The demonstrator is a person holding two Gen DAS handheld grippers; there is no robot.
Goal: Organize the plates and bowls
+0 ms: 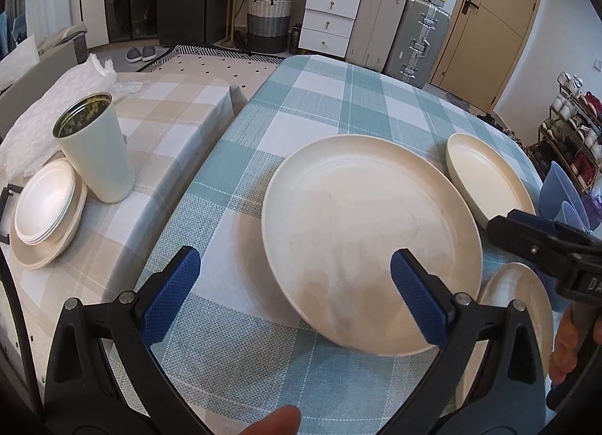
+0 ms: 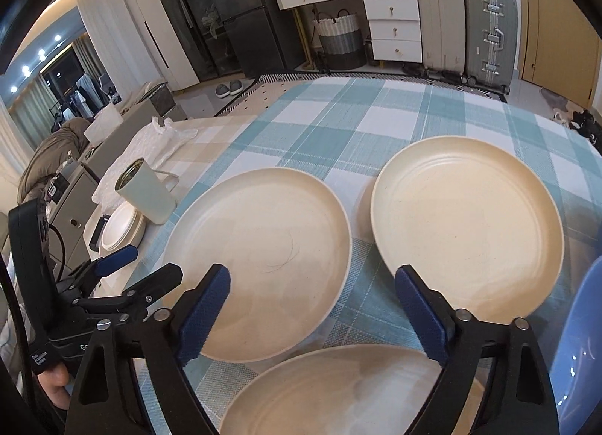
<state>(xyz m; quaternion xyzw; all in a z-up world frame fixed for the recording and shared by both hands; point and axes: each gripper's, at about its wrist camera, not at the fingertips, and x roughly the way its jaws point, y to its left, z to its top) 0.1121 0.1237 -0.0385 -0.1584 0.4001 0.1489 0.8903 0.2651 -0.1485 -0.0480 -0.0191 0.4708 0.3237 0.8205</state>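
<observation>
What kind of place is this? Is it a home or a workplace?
Most likely a home, in a living or dining area. A table with a blue checked tablecloth holds cream plates, suitcases stand by a white drawer desk, and a dark fridge and shoes are behind.

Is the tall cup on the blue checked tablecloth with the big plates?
No, the cup stands on the beige checked cloth beside a stack of small plates, apart from the big plates.

Left claw (image 1: 295, 281), right claw (image 2: 314, 299); both agape
</observation>
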